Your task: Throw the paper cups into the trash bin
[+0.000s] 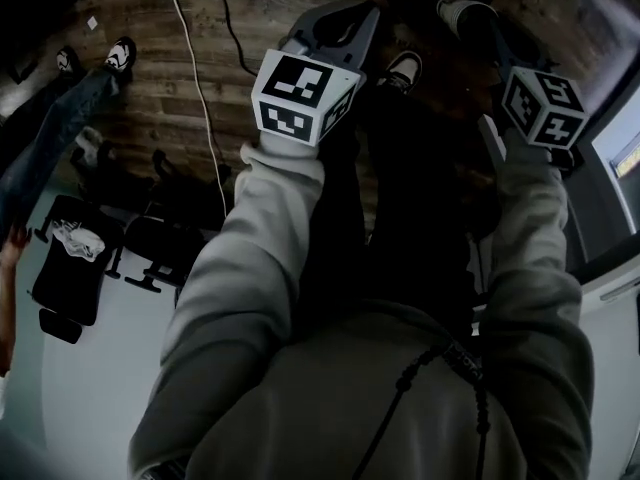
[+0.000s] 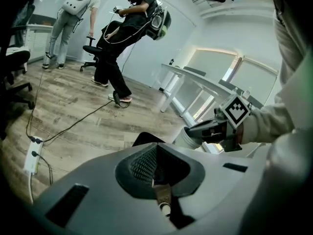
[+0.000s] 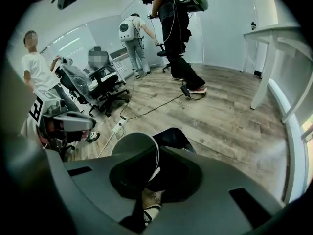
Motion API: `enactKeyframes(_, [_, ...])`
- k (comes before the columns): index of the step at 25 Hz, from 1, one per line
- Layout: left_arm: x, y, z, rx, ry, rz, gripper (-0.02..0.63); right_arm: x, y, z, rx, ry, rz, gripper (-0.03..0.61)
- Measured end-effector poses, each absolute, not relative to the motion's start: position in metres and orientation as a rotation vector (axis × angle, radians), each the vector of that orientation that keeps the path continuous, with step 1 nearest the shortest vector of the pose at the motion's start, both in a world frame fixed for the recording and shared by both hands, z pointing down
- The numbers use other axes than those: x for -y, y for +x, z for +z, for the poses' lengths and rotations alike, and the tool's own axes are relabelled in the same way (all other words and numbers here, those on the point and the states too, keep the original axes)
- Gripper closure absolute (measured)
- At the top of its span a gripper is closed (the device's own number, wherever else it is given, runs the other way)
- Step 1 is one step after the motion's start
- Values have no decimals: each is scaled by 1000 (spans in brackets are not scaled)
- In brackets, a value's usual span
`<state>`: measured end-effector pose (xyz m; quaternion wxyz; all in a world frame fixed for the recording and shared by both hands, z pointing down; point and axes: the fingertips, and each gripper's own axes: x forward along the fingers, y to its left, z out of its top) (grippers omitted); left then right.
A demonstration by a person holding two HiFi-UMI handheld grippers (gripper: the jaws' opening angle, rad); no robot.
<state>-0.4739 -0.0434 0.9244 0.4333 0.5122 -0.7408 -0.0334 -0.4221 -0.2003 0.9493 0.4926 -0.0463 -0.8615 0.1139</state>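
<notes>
A white paper cup [image 3: 131, 148] sits between my right gripper's [image 3: 155, 158] jaws, which are shut on its rim, its mouth facing the camera. In the head view both grippers are raised in front of my body: the right gripper [image 1: 478, 23] holds the cup [image 1: 462, 12] at the top, and the left gripper [image 1: 335, 26] is up beside it. Seen from the left gripper view, the left gripper [image 2: 152, 155] is shut with nothing between its pads, and the right gripper [image 2: 203, 130] carries the cup [image 2: 188, 137] just beyond it. No trash bin is in view.
Wood floor lies below, with a power strip [image 2: 32, 161] and cables. Two people with backpacks [image 3: 178, 28] stand further off, and another person [image 3: 39, 70] stands by the office chairs [image 3: 98, 84]. White table legs [image 3: 264, 77] are at the right. Black chairs [image 1: 75, 268] stand to my left.
</notes>
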Motion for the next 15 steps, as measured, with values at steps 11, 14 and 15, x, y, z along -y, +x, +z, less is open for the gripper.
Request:
enactKeyframes(11, [57, -468, 982, 1834, 1326, -60, 614, 194, -418, 1023, 2081, -163, 250, 538])
enactKeyframes(14, [55, -464, 982, 1829, 1324, -78, 614, 191, -419, 1020, 2100, -161, 287, 448])
enactKeyframes(15, [55, -464, 981, 1831, 1320, -85, 612, 192, -419, 1018, 2104, -150, 290, 432])
